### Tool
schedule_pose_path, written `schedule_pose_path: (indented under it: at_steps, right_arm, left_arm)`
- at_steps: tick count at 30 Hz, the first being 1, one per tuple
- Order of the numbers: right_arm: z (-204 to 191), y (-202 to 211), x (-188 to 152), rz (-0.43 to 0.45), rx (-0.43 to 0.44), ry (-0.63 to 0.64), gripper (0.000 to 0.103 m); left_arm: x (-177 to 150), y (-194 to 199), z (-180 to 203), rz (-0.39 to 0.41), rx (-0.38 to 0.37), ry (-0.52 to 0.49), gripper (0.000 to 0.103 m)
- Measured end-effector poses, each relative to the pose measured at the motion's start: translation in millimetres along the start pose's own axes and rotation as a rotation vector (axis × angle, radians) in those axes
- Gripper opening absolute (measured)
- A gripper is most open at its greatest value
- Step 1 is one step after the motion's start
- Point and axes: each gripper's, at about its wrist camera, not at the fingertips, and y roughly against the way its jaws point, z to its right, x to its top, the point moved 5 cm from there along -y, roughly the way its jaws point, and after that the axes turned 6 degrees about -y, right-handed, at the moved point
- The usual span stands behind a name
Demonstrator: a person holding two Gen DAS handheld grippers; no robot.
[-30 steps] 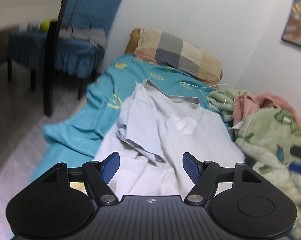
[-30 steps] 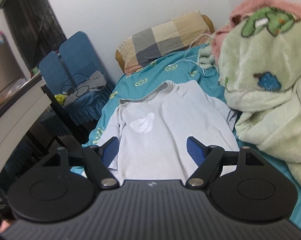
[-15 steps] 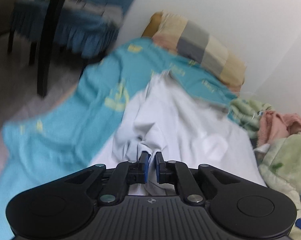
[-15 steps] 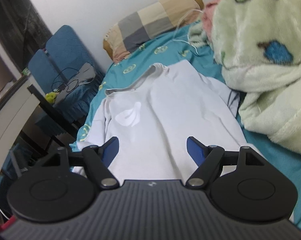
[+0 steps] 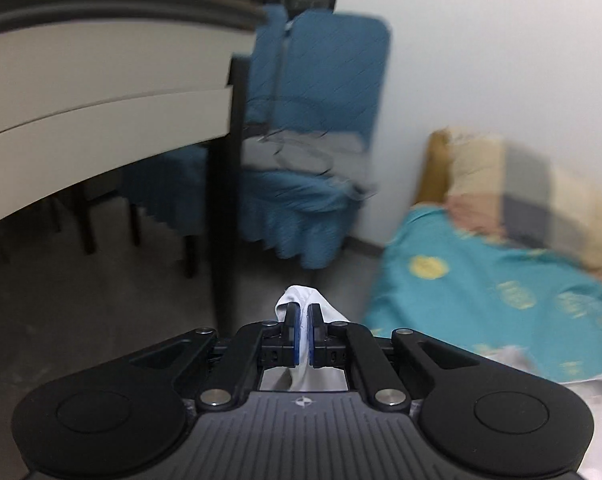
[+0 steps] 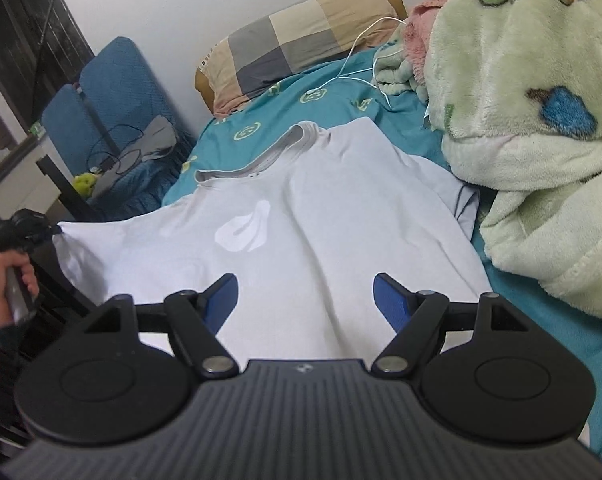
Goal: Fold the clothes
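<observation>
A pale grey T-shirt [image 6: 293, 216] with a white chest mark lies face up on the teal bedsheet [image 6: 325, 84], collar toward the pillow. My left gripper [image 5: 304, 334] is shut on the shirt's left sleeve [image 5: 301, 300], whose white cloth bunches out past the blue pads. In the right wrist view that left gripper [image 6: 51, 229] holds the sleeve stretched out past the bed's left edge, a hand [image 6: 1, 284] on its handle. My right gripper [image 6: 305, 300] hovers open over the shirt's lower half, nothing between its fingers.
A checked pillow [image 6: 297, 36] lies at the head of the bed. A green fleece blanket [image 6: 541, 140] is heaped along the right side, with a white cable [image 6: 361, 64] beside it. Left of the bed stand blue chairs [image 5: 313, 140] and a white table [image 5: 81, 92] with dark legs.
My left gripper closed on the crumpled left sleeve and pulled it outward, off the bed's left side, so the sleeve now lies stretched flat. The right gripper dropped slightly closer to the shirt.
</observation>
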Motion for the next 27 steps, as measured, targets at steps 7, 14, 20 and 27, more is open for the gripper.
schedule_pose_path:
  at_steps: [7, 14, 20, 27]
  right_arm:
    - [3.0, -16.5, 2.2, -0.008, -0.028, 0.018, 0.076]
    - [-1.0, -21.4, 4.4, 0.003, -0.031, 0.060, 0.076]
    - [-8.8, -4.7, 7.0, 0.048, -0.020, 0.110, 0.076]
    - [-11.4, 21.3, 7.7, 0.103, 0.000, 0.139, 0.076]
  left_arm:
    - [-34.8, -56.8, -14.4, -0.082, 0.031, -0.002, 0.005]
    - [-67.2, -33.2, -8.8, -0.162, -0.078, -0.053, 0.027]
    - [-79.7, 49.9, 9.4, -0.162, -0.168, -0.124, 0.053]
    - [-106.3, 185.4, 47.6, -0.087, -0.276, -0.137, 0.073]
